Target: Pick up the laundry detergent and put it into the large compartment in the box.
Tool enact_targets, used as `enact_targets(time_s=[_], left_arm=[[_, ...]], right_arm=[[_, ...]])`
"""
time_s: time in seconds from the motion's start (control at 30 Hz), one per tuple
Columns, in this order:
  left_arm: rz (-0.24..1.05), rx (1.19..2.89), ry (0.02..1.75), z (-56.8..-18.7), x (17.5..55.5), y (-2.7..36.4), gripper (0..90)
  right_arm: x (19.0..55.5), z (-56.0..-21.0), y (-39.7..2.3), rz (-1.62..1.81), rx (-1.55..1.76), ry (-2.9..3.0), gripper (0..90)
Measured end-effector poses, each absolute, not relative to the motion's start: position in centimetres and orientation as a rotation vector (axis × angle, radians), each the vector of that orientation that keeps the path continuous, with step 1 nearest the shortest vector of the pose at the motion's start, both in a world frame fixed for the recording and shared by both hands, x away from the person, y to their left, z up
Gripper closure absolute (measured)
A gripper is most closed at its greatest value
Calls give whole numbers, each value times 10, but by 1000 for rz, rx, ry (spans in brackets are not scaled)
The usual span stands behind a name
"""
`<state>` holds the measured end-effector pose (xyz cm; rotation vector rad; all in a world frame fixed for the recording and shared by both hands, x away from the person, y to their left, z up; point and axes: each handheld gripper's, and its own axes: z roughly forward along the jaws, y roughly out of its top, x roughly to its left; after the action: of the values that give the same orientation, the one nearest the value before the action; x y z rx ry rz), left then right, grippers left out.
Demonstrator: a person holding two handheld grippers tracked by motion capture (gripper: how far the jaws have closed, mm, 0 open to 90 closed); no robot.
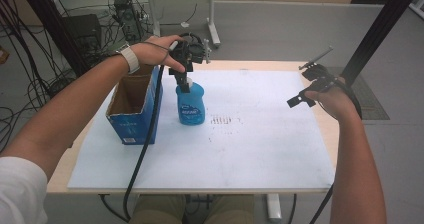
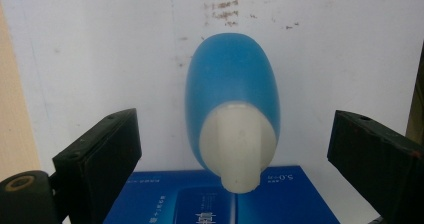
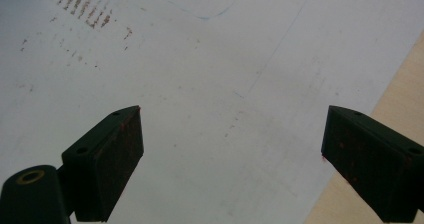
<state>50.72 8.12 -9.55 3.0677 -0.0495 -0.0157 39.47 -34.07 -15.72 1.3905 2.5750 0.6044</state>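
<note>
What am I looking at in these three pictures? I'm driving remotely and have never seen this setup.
No robot here: a person holds a two-jaw claw in each hand. The high view looks down on the table. The other two pictures come from cameras riding on each claw.

The left claw hangs open right above a blue bottle with a white cap; its jaws stand apart on both sides of the cap without touching. Beside the bottle stands an open blue cardboard box.

The right claw is open, holding nothing, above bare white surface.
</note>
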Motion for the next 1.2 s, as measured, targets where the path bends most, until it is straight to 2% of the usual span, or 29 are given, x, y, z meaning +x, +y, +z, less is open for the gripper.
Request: enact_targets(time_s=[1.2], left_arm=[[-9,3069,-48,-98,507,82,76]], right_arm=[[395,-160,-340,603,1393,2578,96]])
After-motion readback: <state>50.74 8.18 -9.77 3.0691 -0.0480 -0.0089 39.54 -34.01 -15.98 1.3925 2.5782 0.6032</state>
